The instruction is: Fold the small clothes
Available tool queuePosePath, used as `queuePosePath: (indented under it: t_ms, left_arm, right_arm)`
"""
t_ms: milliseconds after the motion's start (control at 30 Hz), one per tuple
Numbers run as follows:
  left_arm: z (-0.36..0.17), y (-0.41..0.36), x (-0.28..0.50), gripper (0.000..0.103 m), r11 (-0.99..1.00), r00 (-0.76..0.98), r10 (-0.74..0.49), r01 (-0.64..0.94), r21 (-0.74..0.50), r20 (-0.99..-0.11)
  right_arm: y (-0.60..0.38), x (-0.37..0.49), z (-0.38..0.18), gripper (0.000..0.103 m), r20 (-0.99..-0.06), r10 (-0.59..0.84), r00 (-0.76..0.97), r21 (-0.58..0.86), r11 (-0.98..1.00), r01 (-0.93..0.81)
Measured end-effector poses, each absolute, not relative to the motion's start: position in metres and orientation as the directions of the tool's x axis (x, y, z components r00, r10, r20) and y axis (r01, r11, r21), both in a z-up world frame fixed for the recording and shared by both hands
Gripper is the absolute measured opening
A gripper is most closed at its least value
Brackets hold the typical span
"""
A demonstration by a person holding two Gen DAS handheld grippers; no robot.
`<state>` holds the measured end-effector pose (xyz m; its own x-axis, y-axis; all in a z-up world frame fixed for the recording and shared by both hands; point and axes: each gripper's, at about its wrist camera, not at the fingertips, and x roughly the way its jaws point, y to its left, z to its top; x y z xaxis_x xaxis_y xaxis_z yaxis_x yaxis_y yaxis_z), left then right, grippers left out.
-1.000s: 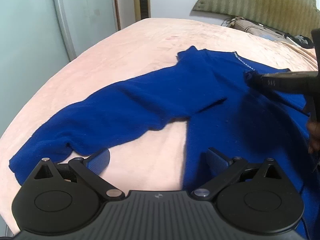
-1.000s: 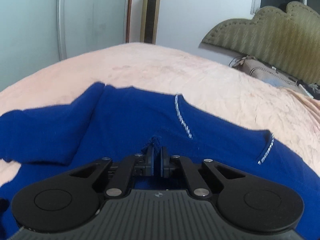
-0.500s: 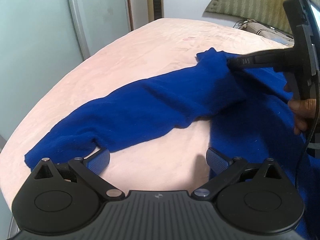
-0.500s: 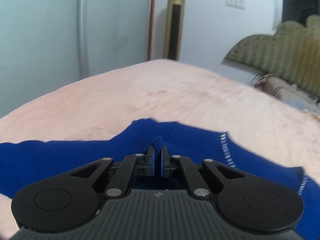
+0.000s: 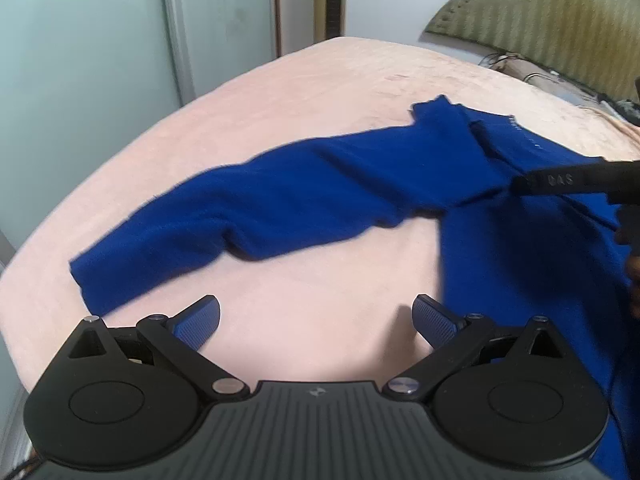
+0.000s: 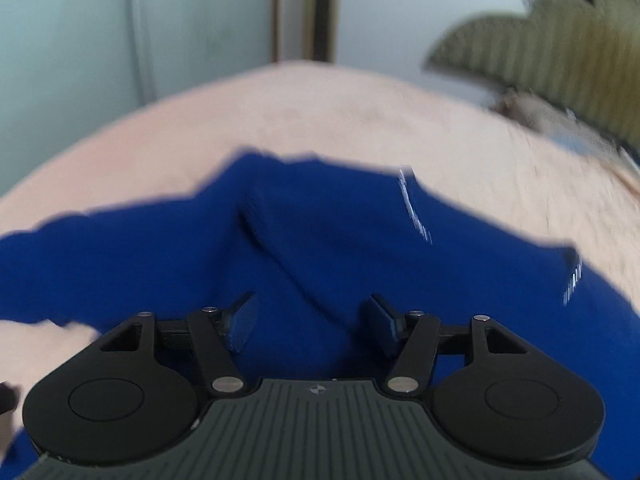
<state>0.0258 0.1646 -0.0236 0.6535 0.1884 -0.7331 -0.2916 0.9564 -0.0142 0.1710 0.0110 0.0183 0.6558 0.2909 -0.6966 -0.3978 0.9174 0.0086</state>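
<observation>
Blue sweater (image 5: 360, 196) spread on the pink bed (image 5: 280, 96), body toward the headboard (image 5: 552, 28) side, one long sleeve (image 5: 224, 228) stretched away from the body toward the bed's rounded edge. Silver-stitched neckline (image 6: 416, 216) turned toward the headboard. A raised crease of knit (image 6: 276, 248) standing on the sweater near the sleeve's root, slack and unheld.

Right claw (image 6: 308, 324): a second ago pinched tight on a tuft of that knit, now opening, jaws well apart, sweater lying beneath and between them but pressed by neither pad. Seen from the left wrist view as a dark finger (image 5: 560, 180) reaching in over the sweater beside the crease. Meaning, as a judgement: shoulder dragged and released, that adjustment done.

Left claw (image 5: 316, 320): spread wide, gripping nothing, hovering over bare bed between sleeve and sweater body, same as a second ago.

No fold made yet, by the look of it; sleeve not yet brought over the body. Likely next, a grasp near the cuff end of the sleeve.
</observation>
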Motion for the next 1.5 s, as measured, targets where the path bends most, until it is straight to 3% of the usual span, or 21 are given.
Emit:
queuePosePath:
  t_ms: [133,267,400,667,733,767,800,867,900,1000,1267,1500]
  left_arm:
    - [-0.024,0.179,0.020,0.103,0.924,0.669,0.190,-0.370,-0.100,-0.718]
    - [-0.028,0.223,0.009,0.103,0.789,0.718,0.097,-0.477,-0.386,-0.689]
    - [-0.031,0.248,0.001,0.103,0.637,0.784,0.055,-0.504,-0.583,-0.618]
    - [-0.046,0.281,0.014,0.102,0.394,0.859,0.093,-0.497,-0.773,-0.504]
    - [-0.046,0.287,0.020,0.101,0.369,0.854,0.112,-0.511,-0.776,-0.508]
    - [-0.044,0.289,0.023,0.092,0.367,0.843,0.127,-0.530,-0.765,-0.523]
    - [-0.042,0.288,0.026,0.063,0.378,0.822,0.149,-0.561,-0.736,-0.550]
    - [-0.043,0.292,0.035,0.017,0.411,0.771,0.157,-0.620,-0.668,-0.618]
    - [-0.046,0.297,0.037,0.011,0.400,0.763,0.133,-0.625,-0.670,-0.633]
    - [-0.050,0.309,0.030,0.006,0.387,0.781,0.122,-0.605,-0.696,-0.612]
    - [-0.001,0.361,0.014,0.005,0.477,0.695,0.436,-0.717,-0.508,-0.571]
    - [0.021,0.379,0.039,0.005,0.529,0.648,0.525,-0.756,-0.385,-0.551]
  right_arm:
    - [0.001,0.146,0.039,0.070,-0.625,0.366,0.689,0.078,0.908,-0.412]
    - [-0.003,0.122,0.049,0.075,-0.584,0.389,0.713,0.080,0.901,-0.426]
    - [-0.006,0.112,0.052,0.075,-0.574,0.415,0.706,0.103,0.892,-0.440]
    - [-0.003,0.100,0.054,0.079,-0.566,0.435,0.700,0.112,0.882,-0.457]
    - [-0.004,0.098,0.055,0.081,-0.560,0.433,0.706,0.113,0.885,-0.452]
    - [-0.005,0.097,0.055,0.082,-0.557,0.430,0.711,0.111,0.886,-0.450]
    - [-0.006,0.096,0.056,0.083,-0.555,0.426,0.714,0.107,0.888,-0.447]
    - [-0.008,0.094,0.056,0.084,-0.553,0.422,0.719,0.105,0.891,-0.442]
    - [-0.010,0.093,0.057,0.085,-0.552,0.424,0.718,0.107,0.890,-0.443]
    - [-0.016,0.090,0.055,0.086,-0.557,0.422,0.715,0.107,0.891,-0.442]
    - [-0.040,0.093,0.047,0.088,-0.580,0.393,0.714,0.129,0.909,-0.396]
    - [-0.053,0.093,0.040,0.088,-0.595,0.390,0.703,0.162,0.915,-0.370]
